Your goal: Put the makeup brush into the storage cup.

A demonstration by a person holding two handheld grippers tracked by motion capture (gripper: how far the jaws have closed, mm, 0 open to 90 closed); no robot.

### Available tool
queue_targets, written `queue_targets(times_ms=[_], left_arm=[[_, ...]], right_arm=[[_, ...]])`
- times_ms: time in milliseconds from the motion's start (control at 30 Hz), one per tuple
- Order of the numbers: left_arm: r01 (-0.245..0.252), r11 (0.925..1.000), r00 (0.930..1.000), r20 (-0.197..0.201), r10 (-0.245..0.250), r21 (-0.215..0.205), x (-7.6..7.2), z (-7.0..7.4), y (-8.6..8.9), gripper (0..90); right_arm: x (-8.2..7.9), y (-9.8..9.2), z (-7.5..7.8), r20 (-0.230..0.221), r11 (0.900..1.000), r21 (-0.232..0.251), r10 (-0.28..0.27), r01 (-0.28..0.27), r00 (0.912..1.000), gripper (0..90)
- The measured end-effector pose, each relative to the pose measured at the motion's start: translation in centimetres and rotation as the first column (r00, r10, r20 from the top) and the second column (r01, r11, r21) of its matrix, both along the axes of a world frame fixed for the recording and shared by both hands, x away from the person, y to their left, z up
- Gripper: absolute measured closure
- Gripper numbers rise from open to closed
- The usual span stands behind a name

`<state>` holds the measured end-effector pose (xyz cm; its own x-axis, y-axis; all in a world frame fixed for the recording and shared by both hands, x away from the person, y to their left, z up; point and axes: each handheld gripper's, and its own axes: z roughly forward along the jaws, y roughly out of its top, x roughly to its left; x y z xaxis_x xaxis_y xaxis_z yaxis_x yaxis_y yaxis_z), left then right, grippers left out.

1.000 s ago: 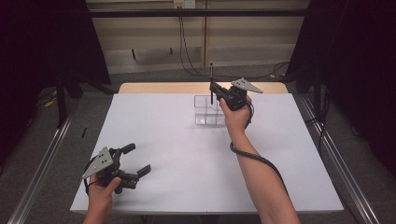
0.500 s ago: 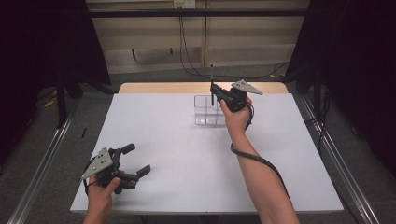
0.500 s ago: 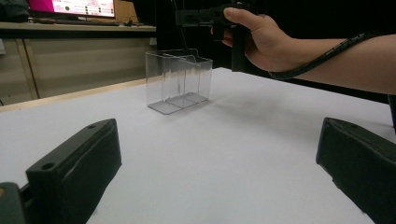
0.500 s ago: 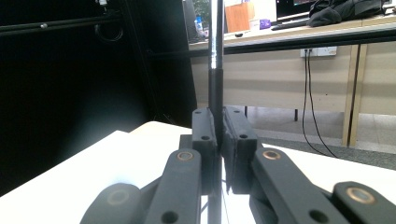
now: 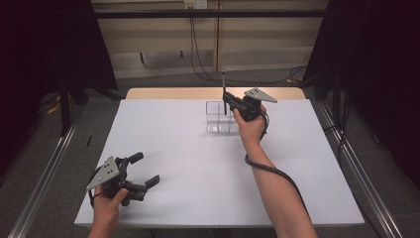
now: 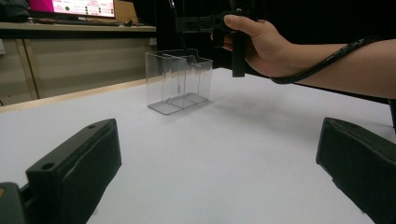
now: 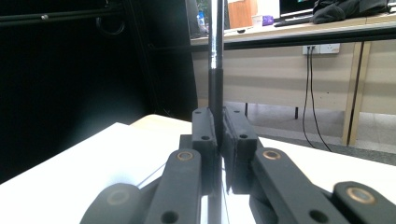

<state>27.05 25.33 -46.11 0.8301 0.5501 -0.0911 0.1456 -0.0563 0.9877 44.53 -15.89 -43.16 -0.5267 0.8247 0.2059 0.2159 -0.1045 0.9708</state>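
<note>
A clear plastic box [image 5: 218,124] with inner dividers stands at the back middle of the white table [image 5: 173,139]. My right gripper [image 5: 226,104] hovers just over the box's right side, shut on a thin black stick [image 5: 224,83] that it holds upright. In the right gripper view the stick [image 7: 215,46] rises from between the closed pads [image 7: 203,130]. In the left gripper view the stick's [image 6: 181,32] lower end reaches down to the box's [image 6: 177,79] top rim. My left gripper [image 5: 147,168] rests near the front left corner, open and holding nothing.
The table's far wooden edge [image 5: 173,93] lies just behind the box. Metal rails [image 5: 44,168] run along the floor on both sides. A cable [image 5: 272,171] trails from the right gripper along the forearm. Black curtains hang to the left and right.
</note>
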Motion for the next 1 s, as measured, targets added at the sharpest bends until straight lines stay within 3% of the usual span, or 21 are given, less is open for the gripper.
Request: queue_targets(times_ms=[233,1000], left_arm=[[-0.001,1.0,1.0,0.002,0.001,0.003,0.1,0.0,0.0,0.0],[-0.004,0.9999,1.0,0.003,0.004,0.011,0.0,0.0,0.0,0.0]], right_arm=[[-0.2,0.1,-0.8,-0.01,1.0,0.0,0.01,-0.01,0.9999,84.7],[-0.7,0.2,-1.2,-0.008,1.0,-0.015,0.028,-0.028,0.9996,84.5]])
